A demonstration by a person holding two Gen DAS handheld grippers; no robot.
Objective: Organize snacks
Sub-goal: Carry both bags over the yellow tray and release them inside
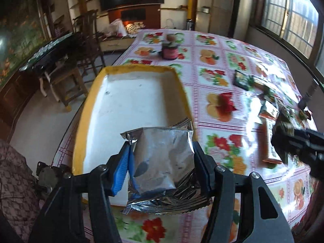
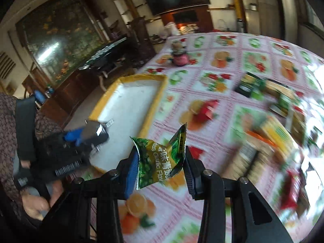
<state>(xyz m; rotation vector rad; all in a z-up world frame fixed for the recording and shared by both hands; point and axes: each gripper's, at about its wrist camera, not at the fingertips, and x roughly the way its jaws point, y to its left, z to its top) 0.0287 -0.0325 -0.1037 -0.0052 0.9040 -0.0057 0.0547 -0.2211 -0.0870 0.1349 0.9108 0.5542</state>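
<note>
My left gripper (image 1: pixel 162 151) is shut on a silver foil snack packet (image 1: pixel 160 162), held over the near end of a shallow white tray with a yellow rim (image 1: pixel 85 109). In the right wrist view my right gripper (image 2: pixel 162 162) is shut on a green garlic-flavour pea packet (image 2: pixel 162 160), above the tablecloth just right of the tray (image 2: pixel 149 109). That view also shows the left gripper (image 2: pixel 89 135) with the silver packet (image 2: pixel 94 131) over the tray's near corner. The right gripper's black body (image 1: pixel 299 143) shows at the right edge of the left wrist view.
A blurred pile of snack packets (image 2: pixel 269 121) lies on the fruit-print tablecloth to the right, with a dark green packet (image 1: pixel 242 79) and a red packet (image 1: pixel 227 101) nearer the tray. A small pink potted ornament (image 1: pixel 170 48) stands farther back. A person's patterned sleeve (image 2: pixel 8 121) is at left.
</note>
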